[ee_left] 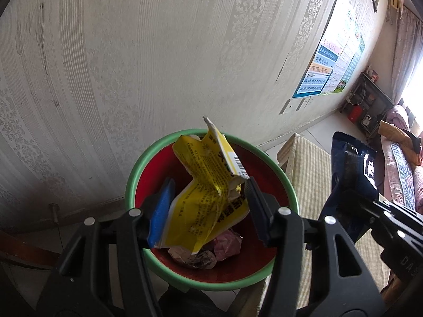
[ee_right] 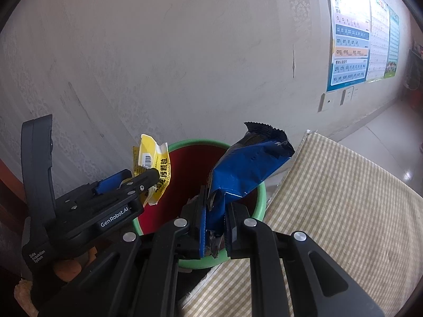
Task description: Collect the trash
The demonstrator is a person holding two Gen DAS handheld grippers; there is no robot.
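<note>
- The left claw [ee_left: 208, 206] is clamped on a crumpled yellow sachet wrapper [ee_left: 208, 185], held directly above the red bin [ee_left: 211, 282] with the green rim.
- The right claw [ee_right: 215, 227] pinches a blue snack wrapper [ee_right: 243, 171], held over the bin's right edge.
- Crumpled paper scraps [ee_left: 208, 251] lie at the bin's bottom.
- A checked cloth [ee_right: 343, 198] lies just right of the bin.

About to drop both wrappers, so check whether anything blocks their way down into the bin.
Nothing visible does. The yellow wrapper in the left claw and the blue wrapper in the right claw hang over the open bin, above crumpled trash.
</note>
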